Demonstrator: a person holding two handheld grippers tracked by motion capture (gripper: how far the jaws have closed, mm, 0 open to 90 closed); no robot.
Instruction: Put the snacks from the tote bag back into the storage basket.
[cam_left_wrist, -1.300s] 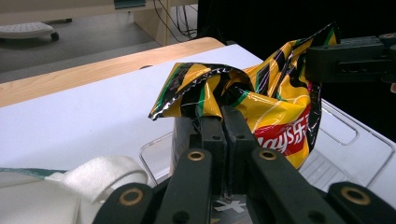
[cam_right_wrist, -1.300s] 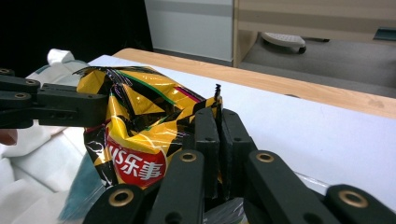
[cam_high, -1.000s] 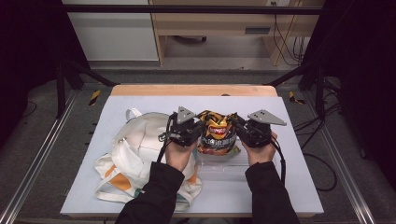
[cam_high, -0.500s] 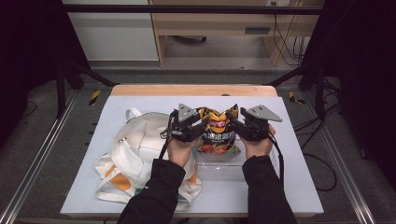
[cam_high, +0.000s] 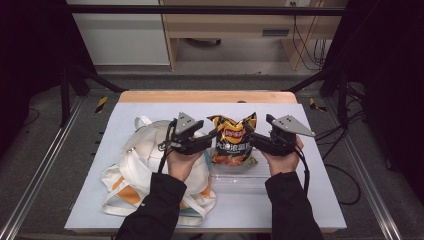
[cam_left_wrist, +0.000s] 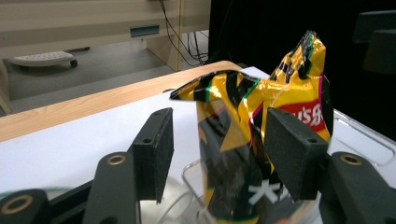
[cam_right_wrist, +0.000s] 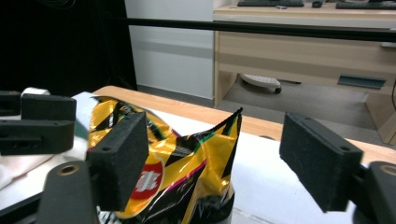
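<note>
Yellow crisp bag (cam_high: 233, 142) stands upright in a clear tray (cam_high: 240, 176) mid-desk, between left tongs (cam_high: 210, 138) and right tongs (cam_high: 251, 137); both have just been opening, pads off it.

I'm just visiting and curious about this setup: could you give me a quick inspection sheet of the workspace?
Surface: white mat on a wooden table.
Job's things: yellow chip bag standing in a clear tray.
Clutter: white backpack beside the tray.
Grippers: left claw and right claw flank the bag, jaws just opened, not pressing it.
Cables: one trails from each gripper; more lie on the floor.
Surroundings: desk, cabinet, dark curtains.
</note>
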